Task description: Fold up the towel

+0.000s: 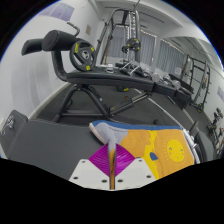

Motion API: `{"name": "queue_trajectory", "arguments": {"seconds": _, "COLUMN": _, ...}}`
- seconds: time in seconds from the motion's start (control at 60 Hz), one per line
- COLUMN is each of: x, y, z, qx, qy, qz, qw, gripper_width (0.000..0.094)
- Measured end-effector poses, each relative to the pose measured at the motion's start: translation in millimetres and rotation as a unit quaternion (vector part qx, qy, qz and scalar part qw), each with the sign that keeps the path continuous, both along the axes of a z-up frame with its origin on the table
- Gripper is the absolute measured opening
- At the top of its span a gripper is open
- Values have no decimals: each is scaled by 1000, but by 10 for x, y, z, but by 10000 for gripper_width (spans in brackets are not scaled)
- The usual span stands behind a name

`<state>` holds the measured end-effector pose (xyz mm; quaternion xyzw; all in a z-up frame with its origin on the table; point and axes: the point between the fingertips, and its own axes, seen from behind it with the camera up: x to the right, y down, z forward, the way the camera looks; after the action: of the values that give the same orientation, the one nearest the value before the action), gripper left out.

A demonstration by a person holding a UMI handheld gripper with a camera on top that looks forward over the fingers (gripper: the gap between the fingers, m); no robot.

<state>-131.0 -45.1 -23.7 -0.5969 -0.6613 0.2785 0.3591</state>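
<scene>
An orange and yellow towel [163, 149] with a white and blue edge lies on the dark grey table [50, 138] just ahead of the fingers and to their right. My gripper [111, 152] is shut on a fold of the towel. The cloth runs up as a thin strip between the two magenta pads [97, 159]. The pinched edge rises to a raised corner [103, 128] just beyond the fingertips. The part of the towel under the fingers is hidden.
Beyond the table stands gym equipment: a black padded bench [55, 44], a weight plate with a yellow hub [83, 57] and a metal rack [127, 40]. Black frames [190, 75] stand at the far right by the windows.
</scene>
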Motion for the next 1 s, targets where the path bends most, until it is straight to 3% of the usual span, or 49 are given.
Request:
{"name": "queue_trajectory", "arguments": {"seconds": 0.083, "x": 30, "y": -55, "z": 39, "qx": -2, "qy": -14, "qz": 13, "qw": 1000, "gripper_width": 32}}
{"name": "queue_trajectory", "arguments": {"seconds": 0.35, "x": 87, "y": 368, "z": 1007, "qx": -104, "qy": 17, "qz": 12, "qw": 994, "gripper_width": 33}}
{"name": "queue_trajectory", "arguments": {"seconds": 0.483, "x": 60, "y": 1049, "z": 1200, "qx": -94, "qy": 28, "qz": -9, "qw": 995, "gripper_width": 34}}
{"name": "queue_trajectory", "arguments": {"seconds": 0.767, "x": 22, "y": 2093, "z": 415, "qx": -63, "qy": -13, "qz": -64, "qw": 996, "gripper_width": 69}}
{"name": "queue_trajectory", "arguments": {"seconds": 0.833, "x": 35, "y": 2161, "z": 277, "qx": -51, "qy": -17, "qz": -61, "qw": 997, "gripper_width": 162}}
{"name": "queue_trajectory", "arguments": {"seconds": 0.933, "x": 81, "y": 2364, "z": 352, "qx": -20, "qy": -6, "qz": -89, "qw": 996, "gripper_width": 891}}
{"name": "queue_trajectory", "arguments": {"seconds": 0.967, "x": 144, "y": 2371, "z": 483, "qx": -23, "qy": 4, "qz": -92, "qw": 995, "gripper_width": 824}}
{"name": "queue_trajectory", "arguments": {"seconds": 1.0, "x": 211, "y": 2362, "z": 625, "qx": -32, "qy": 13, "qz": -96, "qw": 995, "gripper_width": 830}}
